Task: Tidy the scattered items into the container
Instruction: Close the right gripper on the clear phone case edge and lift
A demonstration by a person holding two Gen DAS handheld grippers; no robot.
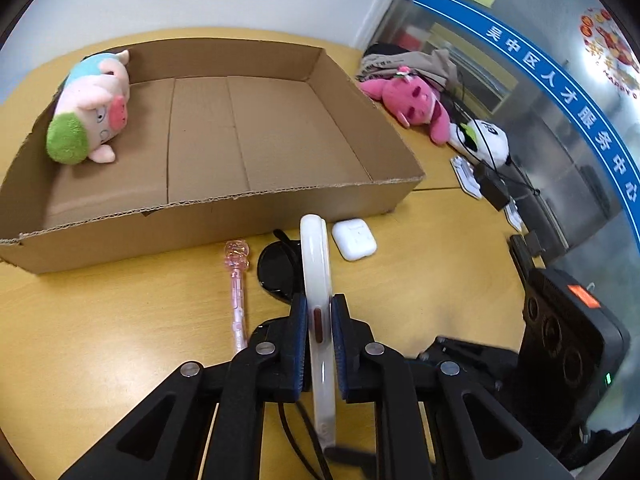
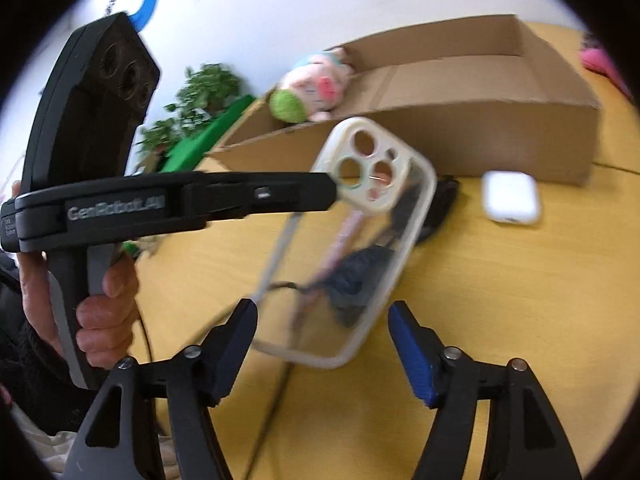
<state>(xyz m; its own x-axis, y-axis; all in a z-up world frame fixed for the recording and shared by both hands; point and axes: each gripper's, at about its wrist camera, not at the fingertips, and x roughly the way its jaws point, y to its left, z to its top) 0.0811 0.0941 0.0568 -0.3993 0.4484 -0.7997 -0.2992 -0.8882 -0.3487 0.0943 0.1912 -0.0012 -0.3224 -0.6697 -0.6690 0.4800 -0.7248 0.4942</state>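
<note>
I see the cardboard box (image 1: 208, 140) on the table (image 1: 100, 312). My left gripper (image 1: 319, 340), tilted down, pinches the clear phone case (image 1: 316, 280) edge-on, lifted before the box. My right gripper (image 2: 324, 344) gapes wide, empty, beside the case.

left hand-held gripper (image 1: 319, 344): black arms, blue ribbed pads, silver round pivot screws
right hand-held gripper (image 2: 322, 354): same black arms, blue pads
marking: grey "GenRobot.AI" lettering
</note>
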